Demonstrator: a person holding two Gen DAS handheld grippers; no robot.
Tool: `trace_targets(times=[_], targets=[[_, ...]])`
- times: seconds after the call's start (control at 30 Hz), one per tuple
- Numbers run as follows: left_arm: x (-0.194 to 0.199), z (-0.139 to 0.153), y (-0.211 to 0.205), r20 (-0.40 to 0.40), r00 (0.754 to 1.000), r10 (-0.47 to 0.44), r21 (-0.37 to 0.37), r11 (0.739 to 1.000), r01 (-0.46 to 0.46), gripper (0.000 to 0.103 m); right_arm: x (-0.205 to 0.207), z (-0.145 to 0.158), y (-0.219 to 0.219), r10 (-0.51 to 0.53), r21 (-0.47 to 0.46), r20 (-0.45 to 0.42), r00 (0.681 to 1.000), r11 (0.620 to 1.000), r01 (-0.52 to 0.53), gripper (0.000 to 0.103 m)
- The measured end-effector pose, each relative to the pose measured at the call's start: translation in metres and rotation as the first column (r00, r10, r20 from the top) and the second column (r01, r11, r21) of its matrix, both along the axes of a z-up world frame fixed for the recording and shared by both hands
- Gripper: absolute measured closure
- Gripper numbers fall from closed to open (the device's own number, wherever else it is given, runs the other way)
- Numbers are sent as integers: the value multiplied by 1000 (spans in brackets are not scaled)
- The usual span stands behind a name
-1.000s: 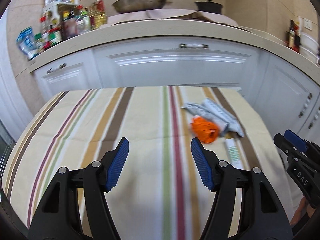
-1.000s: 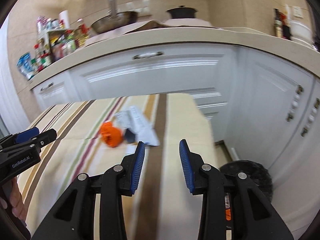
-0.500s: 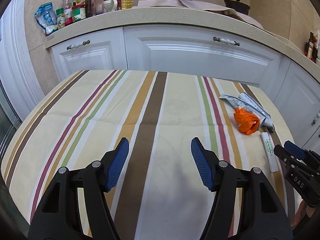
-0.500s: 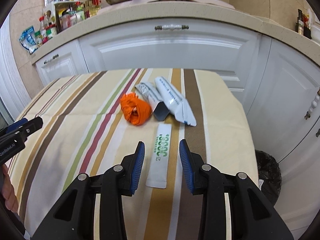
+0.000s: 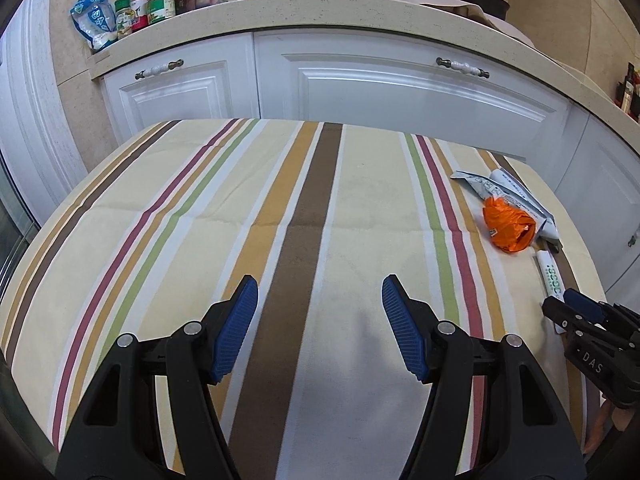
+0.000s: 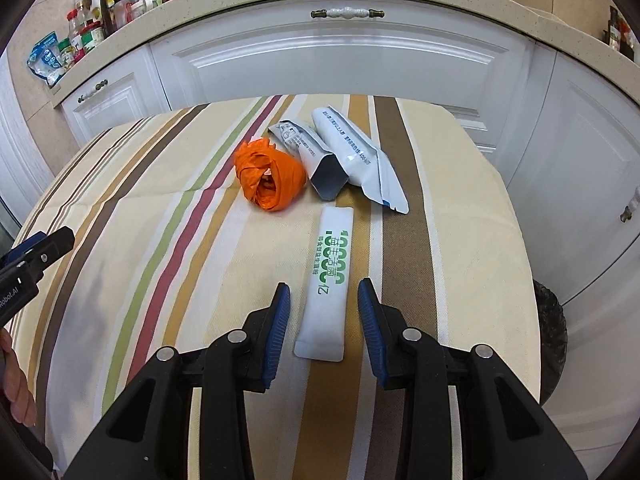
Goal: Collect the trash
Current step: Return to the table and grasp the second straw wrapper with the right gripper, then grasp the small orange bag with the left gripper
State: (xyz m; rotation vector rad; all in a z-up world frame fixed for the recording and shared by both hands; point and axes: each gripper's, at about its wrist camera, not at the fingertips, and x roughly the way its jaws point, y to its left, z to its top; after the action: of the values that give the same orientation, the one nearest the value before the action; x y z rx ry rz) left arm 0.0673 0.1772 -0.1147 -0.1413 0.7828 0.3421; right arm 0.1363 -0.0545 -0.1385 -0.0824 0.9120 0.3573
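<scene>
A white sachet with green print (image 6: 334, 240) lies on the striped tablecloth (image 6: 160, 208), its near end between the fingers of my right gripper (image 6: 324, 286). The jaws are closing, and a gap still shows on both sides of the sachet. Just beyond it sit a crumpled orange bag (image 6: 272, 176) and two grey-white pouches (image 6: 352, 152). My left gripper (image 5: 320, 282) hovers open over bare cloth at the table's middle, holding nothing. In the left wrist view the orange bag (image 5: 506, 228), the sachet (image 5: 550, 276) and the right gripper (image 5: 568, 308) sit at the right edge.
A bin lined with a black bag (image 6: 552, 328) stands on the floor beside the table's right edge. White cabinets (image 5: 380, 80) and a counter (image 5: 320, 12) crowded with bottles run behind the table. A person's hand (image 6: 12, 380) shows at the left edge.
Both grippers have come down and forward over the table. The right gripper now straddles the sachet's near end, and its jaws stand narrower than before. The left jaws are unchanged.
</scene>
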Motion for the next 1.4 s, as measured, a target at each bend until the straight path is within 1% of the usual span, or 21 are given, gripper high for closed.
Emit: trace_targets(times=[0.07, 0.17, 0.23, 0.33, 0.47, 0.67, 0.8, 0.97, 1.4], targets=[[2, 0, -5, -1, 1000, -11, -3, 1000, 11, 40, 0, 0, -1, 2, 5, -1, 1000, 1000, -2, 80], [5, 0, -13, -1, 1000, -28, -7, 1000, 28, 40, -1, 0, -4, 4, 21, -2, 1000, 1000, -4, 81], [7, 0, -20, 0, 999, -43, -7, 999, 43, 40, -3, 3, -7, 3, 34, 14, 1000, 999, -4, 81], [11, 1, -32, 3, 998, -65, -8, 998, 65, 39, -11, 12, -11, -2, 32, 69, 998, 999, 0, 81], [19, 2, -47, 5, 995, -97, -14, 995, 97, 39, -19, 27, -23, -20, 52, 136, 991, 999, 13, 82], [34, 6, -73, 24, 989, -143, -15, 990, 144, 39, -11, 43, -48, -75, 80, 217, 973, 995, 58, 82], [45, 6, -88, 27, 987, -161, -5, 987, 161, 39, 1, 43, -61, -107, 98, 232, 967, 991, 86, 82], [61, 4, -100, 20, 986, -163, -6, 987, 163, 39, 18, 38, -73, -124, 106, 211, 970, 989, 104, 82], [102, -3, -126, 2, 981, -196, 0, 981, 196, 38, 38, 28, -91, -151, 107, 188, 971, 985, 132, 82]])
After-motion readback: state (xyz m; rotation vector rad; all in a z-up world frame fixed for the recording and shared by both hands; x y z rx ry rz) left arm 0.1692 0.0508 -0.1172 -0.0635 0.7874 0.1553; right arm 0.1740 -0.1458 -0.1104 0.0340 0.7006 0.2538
